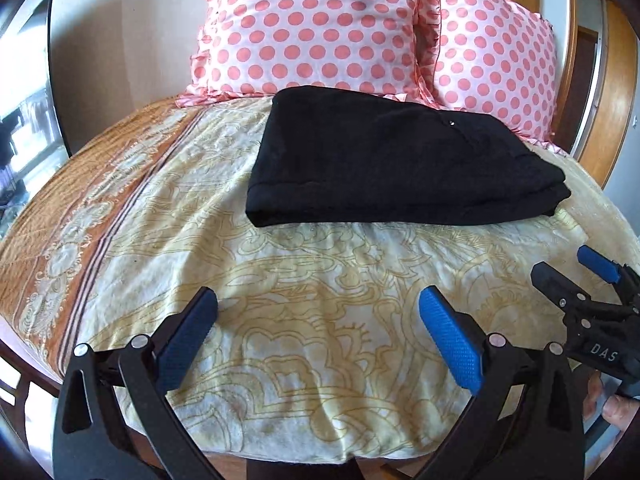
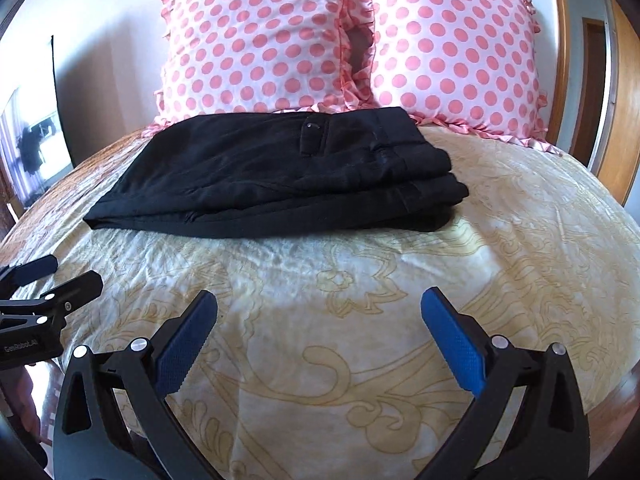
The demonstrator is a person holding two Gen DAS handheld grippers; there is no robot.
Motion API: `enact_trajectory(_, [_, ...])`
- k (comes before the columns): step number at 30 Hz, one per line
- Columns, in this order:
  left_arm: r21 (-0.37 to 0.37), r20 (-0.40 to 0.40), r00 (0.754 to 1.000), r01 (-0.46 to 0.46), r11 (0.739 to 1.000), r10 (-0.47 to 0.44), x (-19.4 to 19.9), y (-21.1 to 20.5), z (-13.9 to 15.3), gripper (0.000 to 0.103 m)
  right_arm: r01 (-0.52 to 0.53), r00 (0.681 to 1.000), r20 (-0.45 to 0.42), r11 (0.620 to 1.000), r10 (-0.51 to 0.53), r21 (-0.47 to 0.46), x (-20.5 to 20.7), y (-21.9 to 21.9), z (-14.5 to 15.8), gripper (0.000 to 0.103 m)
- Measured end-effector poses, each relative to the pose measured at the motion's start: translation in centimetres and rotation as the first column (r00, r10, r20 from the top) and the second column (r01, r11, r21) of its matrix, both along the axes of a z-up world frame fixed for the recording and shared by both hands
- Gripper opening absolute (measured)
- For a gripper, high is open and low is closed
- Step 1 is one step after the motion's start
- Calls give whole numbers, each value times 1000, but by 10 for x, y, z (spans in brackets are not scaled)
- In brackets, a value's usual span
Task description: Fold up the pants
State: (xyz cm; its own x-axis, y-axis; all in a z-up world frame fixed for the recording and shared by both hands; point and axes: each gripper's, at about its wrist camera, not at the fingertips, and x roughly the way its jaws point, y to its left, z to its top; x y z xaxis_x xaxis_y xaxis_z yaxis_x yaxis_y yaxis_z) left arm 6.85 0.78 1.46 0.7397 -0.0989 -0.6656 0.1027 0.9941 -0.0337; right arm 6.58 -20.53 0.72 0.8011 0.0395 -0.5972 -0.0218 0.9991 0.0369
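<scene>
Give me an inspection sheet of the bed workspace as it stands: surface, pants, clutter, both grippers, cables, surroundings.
Surface: bed covered by a cream sheet with gold scroll print and an orange patterned border along one side, lightly wrinkled.
Job's things: black fabric pants lie folded in a flat stack of layers in front of the pillows; nothing grips them.
Clutter: nothing seen.
Grippers: left gripper open, holding nothing, short of the pants; right gripper open, holding nothing, also short of them.
Cables: nothing seen.
Surroundings: two pink polka-dot ruffled pillows propped against a pale wall; wooden frame to one side.
</scene>
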Motion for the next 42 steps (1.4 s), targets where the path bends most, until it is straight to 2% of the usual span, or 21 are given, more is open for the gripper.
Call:
enact_trajectory(3, [50,24,1000,3,999,-4,-3,-5,-3,101,6,1000,1,1000,-6,-8,-1,2,-4,102])
enact_trajectory(15, [31,60,997,-54,998,52,-5,-6,-6,101,24,1000,15,1000,-24,-5,-4,3,-5,102])
enact_trajectory(42, [31,69,996,-54,998,52,-6,-6,-5,101,25,999,21,1000,-25,-6,-4,1,-5,102])
